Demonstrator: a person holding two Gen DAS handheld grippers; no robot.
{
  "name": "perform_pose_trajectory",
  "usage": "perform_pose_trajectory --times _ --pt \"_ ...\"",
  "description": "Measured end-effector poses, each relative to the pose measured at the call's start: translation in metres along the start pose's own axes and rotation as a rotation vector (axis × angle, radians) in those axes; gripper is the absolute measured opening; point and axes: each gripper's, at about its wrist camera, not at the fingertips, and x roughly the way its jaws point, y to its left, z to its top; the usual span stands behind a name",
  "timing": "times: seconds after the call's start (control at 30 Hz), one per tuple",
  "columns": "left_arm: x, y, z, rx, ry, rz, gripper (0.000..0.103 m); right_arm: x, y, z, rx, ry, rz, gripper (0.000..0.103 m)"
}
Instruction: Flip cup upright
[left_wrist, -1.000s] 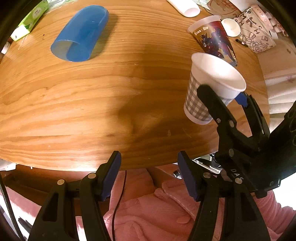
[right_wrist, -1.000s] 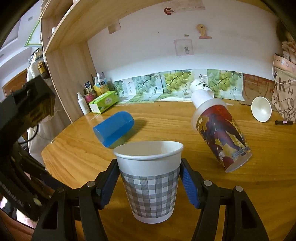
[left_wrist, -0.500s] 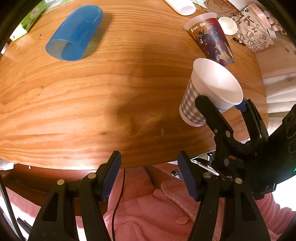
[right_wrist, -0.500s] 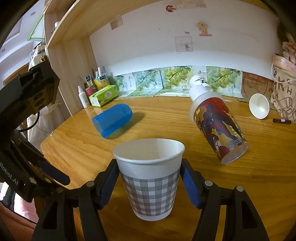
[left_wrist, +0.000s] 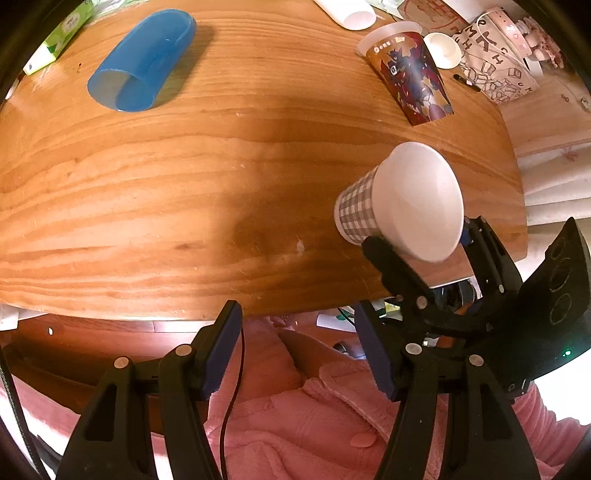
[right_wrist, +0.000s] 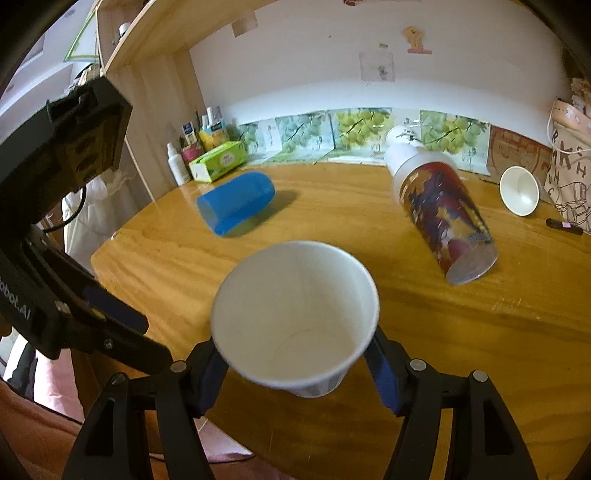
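Observation:
A grey-checked paper cup (right_wrist: 295, 317) stands mouth up at the near right of the wooden table (left_wrist: 184, 192). My right gripper (right_wrist: 295, 365) has its blue pads on both sides of the cup, below the rim. In the left wrist view the same cup (left_wrist: 402, 203) shows with the right gripper (left_wrist: 424, 247) around it. My left gripper (left_wrist: 295, 354) is open and empty, beyond the table's near edge over a pink robe. A blue cup (left_wrist: 144, 59) and a printed cup (left_wrist: 410, 88) lie on their sides further back.
A small white cup (right_wrist: 519, 190) lies on its side at the far right, beside a patterned bag (right_wrist: 572, 173) and a pen (right_wrist: 565, 226). A green tissue box (right_wrist: 218, 160) and bottles (right_wrist: 177, 166) stand at the back left by the shelf.
The right gripper has lowered the checked cup toward the table and tilted forward, so I now look down into the cup's mouth. The left gripper has stayed open.

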Motion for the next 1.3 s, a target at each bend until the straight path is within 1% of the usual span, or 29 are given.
perform_pose_trajectory --times 0.1,0.23,0.33,0.43,0.53,0.67,0.87,0.97,1.07,1.1,1.2,1.3 --pt "-0.004 0.0 -0.005 0.005 -0.012 0.001 0.067 -0.001 0.004 -0.002 -0.019 0.012 0.003 0.075" --pt "-0.009 -0.002 -0.013 0.003 -0.039 0.008 0.067 -0.003 0.008 -0.004 -0.033 0.031 -0.001 0.081" --pt "-0.013 -0.001 -0.019 -0.01 -0.068 0.007 0.068 -0.006 0.009 -0.008 -0.04 0.062 -0.01 0.082" --pt "-0.016 0.001 -0.027 -0.025 -0.096 0.008 0.072 -0.008 0.008 -0.014 -0.039 0.102 -0.027 0.082" --pt "-0.017 0.001 -0.035 -0.041 -0.111 -0.004 0.072 -0.012 0.01 -0.022 -0.06 0.166 -0.098 0.082" --pt "-0.021 -0.002 -0.044 -0.051 -0.14 0.0 0.072 -0.021 0.011 -0.036 -0.075 0.256 -0.174 0.082" --pt "-0.037 -0.003 -0.064 -0.07 -0.246 0.017 0.072 -0.048 0.006 -0.038 -0.011 0.326 -0.196 0.083" --pt "-0.047 -0.005 -0.072 -0.079 -0.3 0.033 0.072 -0.065 0.006 -0.032 0.021 0.336 -0.215 0.083" --pt "-0.054 -0.011 -0.076 -0.081 -0.343 0.055 0.072 -0.082 0.006 -0.022 0.028 0.347 -0.278 0.083" --pt "-0.057 -0.011 -0.079 -0.085 -0.356 0.056 0.072 -0.087 0.007 -0.019 0.036 0.342 -0.282 0.083" --pt "-0.07 -0.017 -0.087 -0.096 -0.407 0.06 0.072 -0.111 0.01 -0.008 0.062 0.304 -0.283 0.084" --pt "-0.084 -0.026 -0.096 -0.074 -0.457 0.053 0.073 -0.134 0.014 0.003 0.083 0.248 -0.277 0.085"
